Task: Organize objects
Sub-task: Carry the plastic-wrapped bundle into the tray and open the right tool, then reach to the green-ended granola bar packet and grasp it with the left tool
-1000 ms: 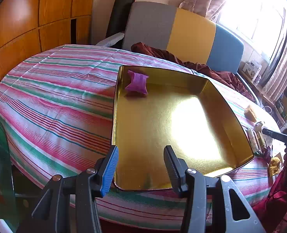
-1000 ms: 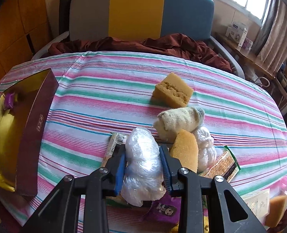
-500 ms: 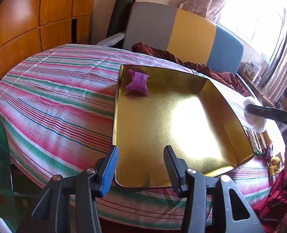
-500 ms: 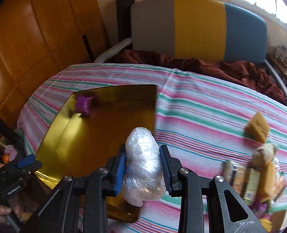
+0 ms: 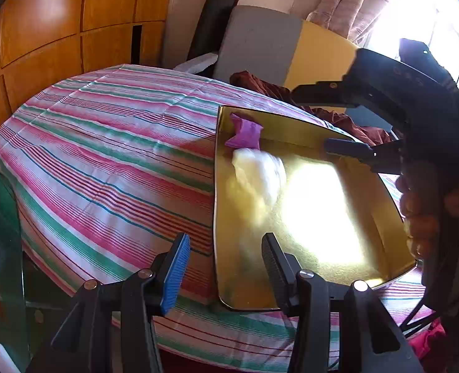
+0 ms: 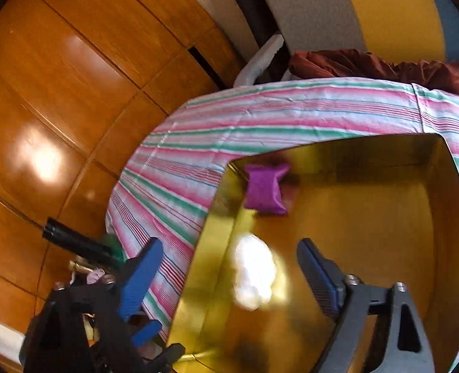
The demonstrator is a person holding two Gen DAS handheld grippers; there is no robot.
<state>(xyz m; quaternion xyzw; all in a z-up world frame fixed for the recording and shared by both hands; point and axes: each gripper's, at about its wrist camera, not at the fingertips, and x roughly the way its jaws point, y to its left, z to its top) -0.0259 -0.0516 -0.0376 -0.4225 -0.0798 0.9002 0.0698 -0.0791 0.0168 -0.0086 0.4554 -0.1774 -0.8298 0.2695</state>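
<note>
- the desk (image 5: 111, 168) is what i see first, round-edged under a cloth striped pink, green and white; wooden wall panels (image 6: 58, 71) stand behind it, and a chair back in grey, yellow and blue (image 6: 353, 9) stands at the far side with dark red cloth (image 6: 384, 65) heaped at its foot.
- the gold tray (image 5: 394, 217), a wide shallow tin with low walls and a strong glare on its floor, lies on the desk toward my right; its near corner sticks out just past the desk edge.
- my right gripper (image 6: 229, 267) hangs over the tray's left half, its jaws opening wide, with nothing pressed between the blue pads; in the left view its black body (image 5: 415, 99) reaches in from the right, above the tray's far side.
- my left gripper (image 5: 224, 267) hovers at the tray's near left corner, part open, holding nothing; the tray rim shows between its fingers, and i can't tell whether they touch it.
- the white plastic-wrapped bundle (image 6: 254, 273) is inside the tray, blurred, close to the left wall and free of the right gripper's pads.
- the purple packet (image 6: 265, 189) lies in the tray's far left corner, just beyond the bundle; whether the two touch i can't tell.
</note>
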